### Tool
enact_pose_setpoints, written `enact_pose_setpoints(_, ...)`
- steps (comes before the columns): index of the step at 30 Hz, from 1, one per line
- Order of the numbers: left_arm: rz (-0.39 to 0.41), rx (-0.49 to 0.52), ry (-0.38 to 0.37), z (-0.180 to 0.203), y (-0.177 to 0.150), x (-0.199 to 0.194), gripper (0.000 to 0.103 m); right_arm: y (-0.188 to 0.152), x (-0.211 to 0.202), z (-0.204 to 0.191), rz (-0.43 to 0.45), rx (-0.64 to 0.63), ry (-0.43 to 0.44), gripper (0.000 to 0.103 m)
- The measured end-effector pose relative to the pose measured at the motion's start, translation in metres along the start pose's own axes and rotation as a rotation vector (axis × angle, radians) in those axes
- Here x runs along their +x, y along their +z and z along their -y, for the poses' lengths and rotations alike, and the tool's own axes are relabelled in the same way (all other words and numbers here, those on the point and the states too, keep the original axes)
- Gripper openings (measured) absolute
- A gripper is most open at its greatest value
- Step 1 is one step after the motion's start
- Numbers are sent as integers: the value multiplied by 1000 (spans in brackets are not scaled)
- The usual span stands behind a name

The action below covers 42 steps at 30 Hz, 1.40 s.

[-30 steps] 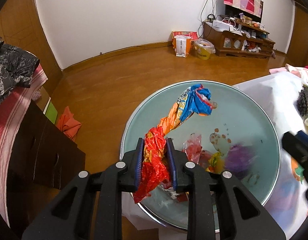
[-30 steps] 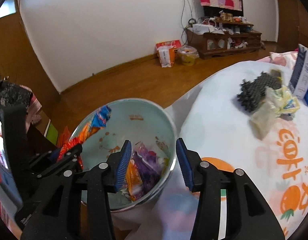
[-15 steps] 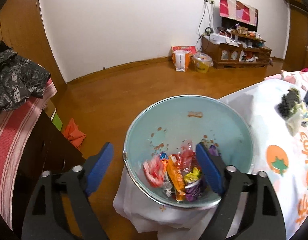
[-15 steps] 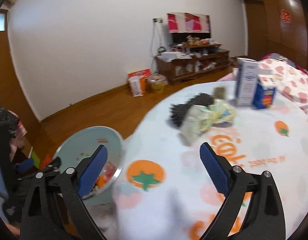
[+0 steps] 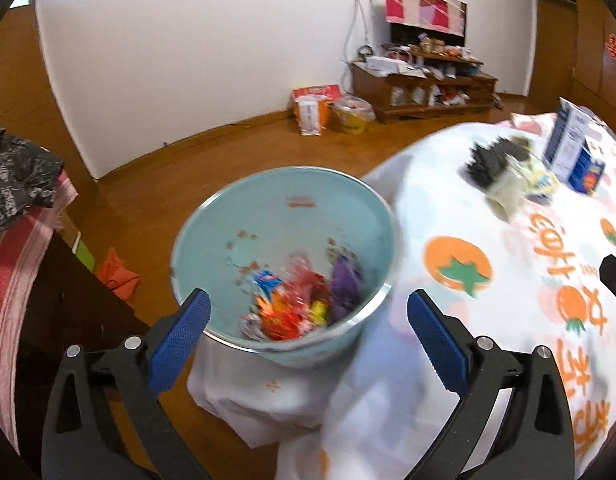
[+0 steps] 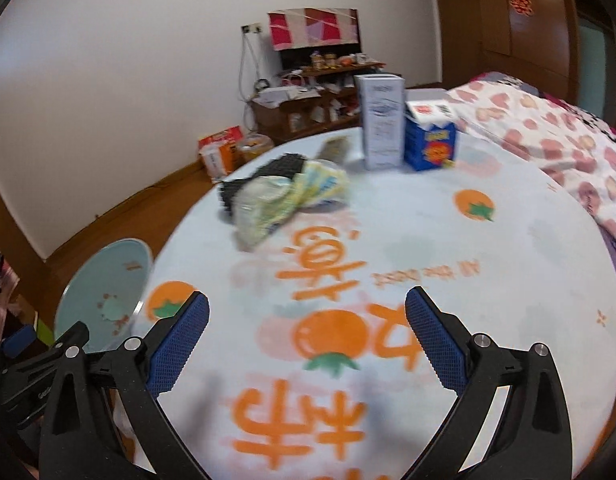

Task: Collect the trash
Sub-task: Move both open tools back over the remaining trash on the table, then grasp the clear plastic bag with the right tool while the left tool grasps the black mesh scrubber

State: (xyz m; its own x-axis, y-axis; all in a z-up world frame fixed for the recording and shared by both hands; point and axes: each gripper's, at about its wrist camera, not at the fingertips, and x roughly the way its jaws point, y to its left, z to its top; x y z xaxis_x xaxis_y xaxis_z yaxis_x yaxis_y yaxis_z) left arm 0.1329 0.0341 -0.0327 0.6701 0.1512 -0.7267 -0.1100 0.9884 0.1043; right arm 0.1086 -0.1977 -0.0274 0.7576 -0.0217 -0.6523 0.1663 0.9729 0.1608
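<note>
A light blue bowl (image 5: 276,200) sits at the table's left edge and holds several crumpled wrappers (image 5: 300,304). My left gripper (image 5: 306,320) is open and empty just above the bowl's near rim. My right gripper (image 6: 306,338) is open and empty over the tablecloth (image 6: 507,264). A crumpled yellowish plastic bag (image 6: 284,196) lies on a black object (image 6: 264,176) farther across the table; both also show in the left wrist view (image 5: 511,176). The bowl shows at the left of the right wrist view (image 6: 104,288).
A tall white carton (image 6: 381,124) and a blue juice carton (image 6: 429,140) stand at the table's far side. A pink-spotted quilt (image 6: 555,136) lies at the right. A dark cabinet (image 5: 72,300) stands left of the bowl. Bags (image 5: 319,112) sit on the wood floor.
My left gripper opened and dropped the red and blue wrapper into the bowl, then drew back and turned right. My right gripper opened wider and swung right, from the bowl to over the table.
</note>
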Motion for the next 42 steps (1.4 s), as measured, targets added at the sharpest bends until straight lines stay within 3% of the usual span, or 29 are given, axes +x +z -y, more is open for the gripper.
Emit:
enact_pose_setpoints(8, 12, 100, -63, 38, -13, -12, 97, 0, 1, 34, -7, 29, -63, 97)
enact_pose_setpoints(15, 49, 132, -48, 46, -1, -8, 96, 18, 18, 42, -6, 28, -80, 93)
enact_pose_setpoints(18, 60, 126, -32, 43, 8, -3, 96, 30, 32, 45, -27, 59, -58, 83)
enact_pose_setpoints(25, 44, 36, -8, 11, 28, 18, 96, 69, 77, 10, -71, 94, 49, 83)
enact_pose_setpoints(29, 44, 18, 20, -4, 35, 27, 96, 81, 118, -15, -148, 104, 93, 81)
enact_pose_setpoints(32, 39, 6, 30, -11, 37, 31, 96, 78, 145, -28, -211, 93, 84, 65)
enact_pose_setpoints(34, 39, 4, 33, -13, 39, 34, 96, 73, 154, -26, -246, 110, 113, 43)
enact_pose_setpoints(35, 39, 5, 33, -13, 39, 35, 96, 72, 156, -24, -250, 116, 132, 41)
enact_pose_setpoints(37, 39, 11, 29, -9, 41, 39, 96, 70, 151, -18, -235, 118, 169, 25)
enact_pose_setpoints(42, 33, 29, -29, 13, 45, 46, 94, 67, 122, 13, -213, 95, 187, 19)
